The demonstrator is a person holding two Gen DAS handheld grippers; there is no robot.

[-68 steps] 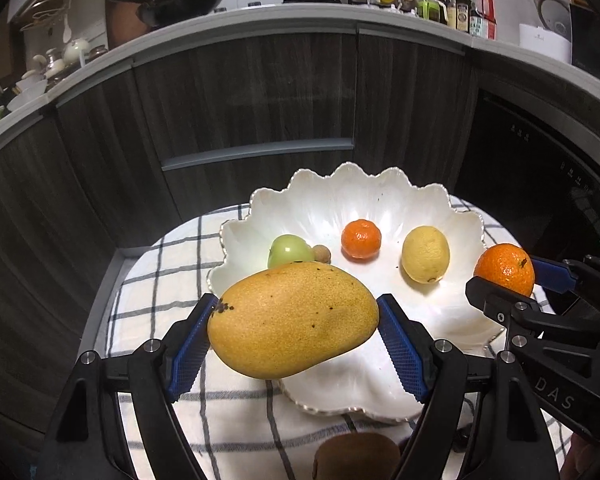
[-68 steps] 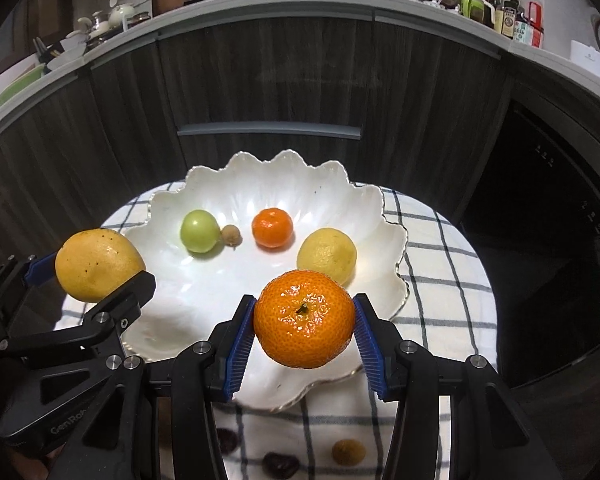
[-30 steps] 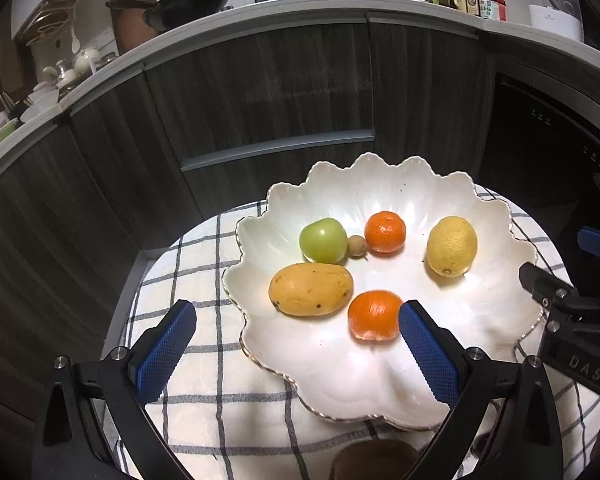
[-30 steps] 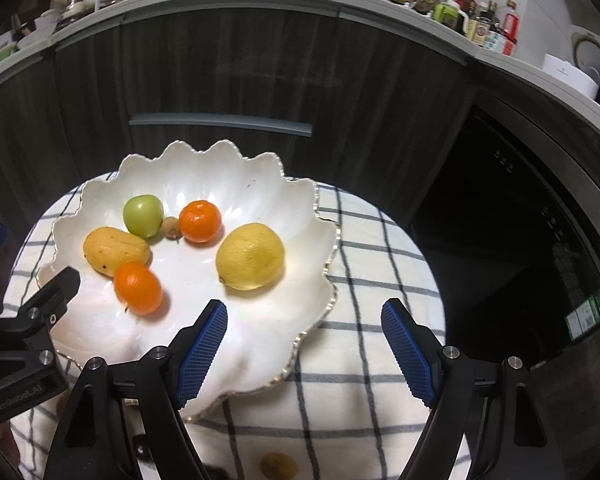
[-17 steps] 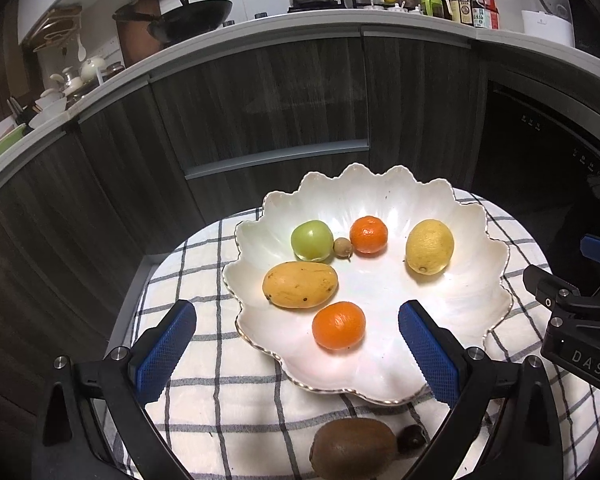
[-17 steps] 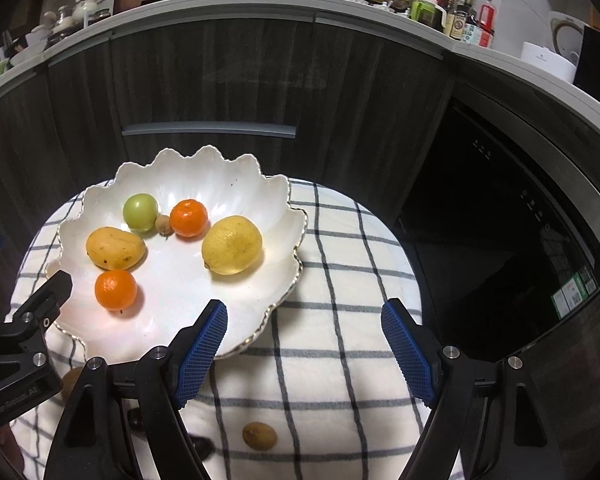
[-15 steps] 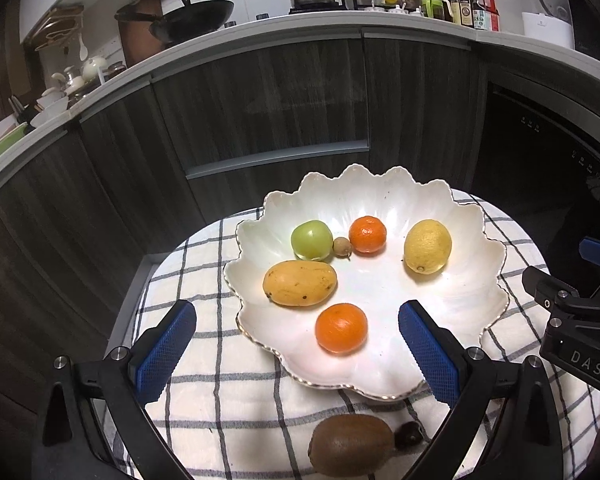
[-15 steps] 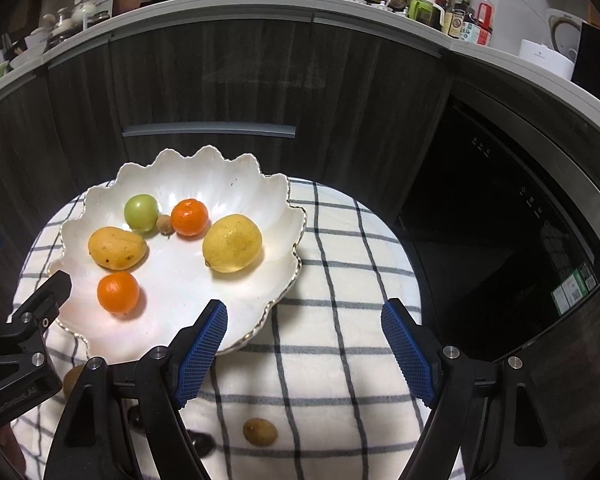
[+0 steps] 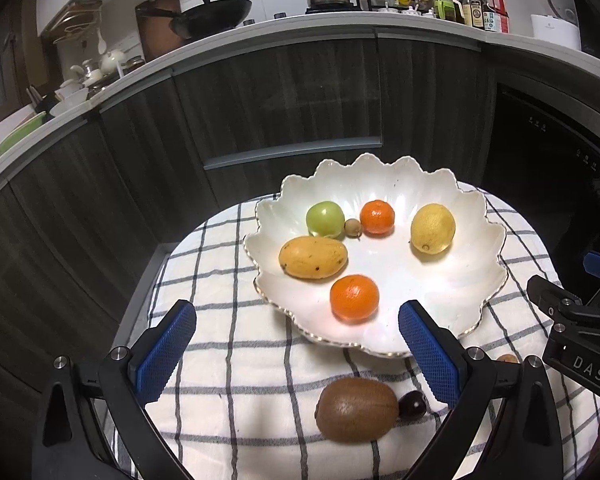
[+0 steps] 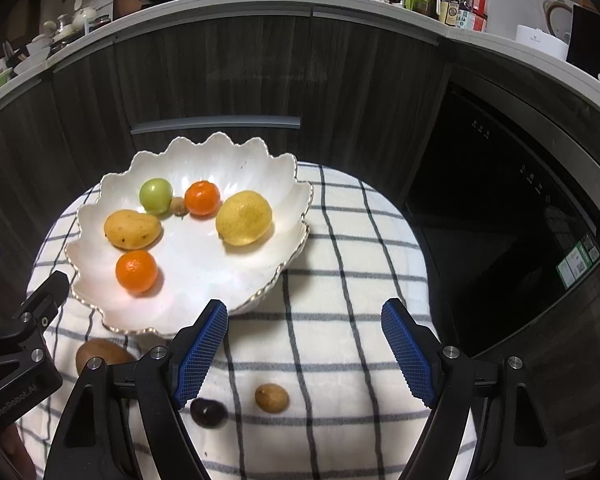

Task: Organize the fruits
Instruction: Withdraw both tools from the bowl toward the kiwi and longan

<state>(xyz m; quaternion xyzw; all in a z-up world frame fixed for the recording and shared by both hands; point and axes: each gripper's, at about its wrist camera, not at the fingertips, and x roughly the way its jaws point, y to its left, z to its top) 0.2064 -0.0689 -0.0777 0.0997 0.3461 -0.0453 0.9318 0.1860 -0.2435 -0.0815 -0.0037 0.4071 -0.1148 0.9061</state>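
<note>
currently both grippers are released and empty. left gripper (image 9: 296,346) hangs over the kiwi (image 9: 357,409) on the checked cloth (image 9: 228,344), just short of the scalloped plate (image 9: 476,216). recommended: descend, span the kiwi's short axis, avoid the dark cherry (image 9: 412,405) touching it. right gripper (image 10: 305,354) suits the small brown fruit (image 10: 271,398).
</note>
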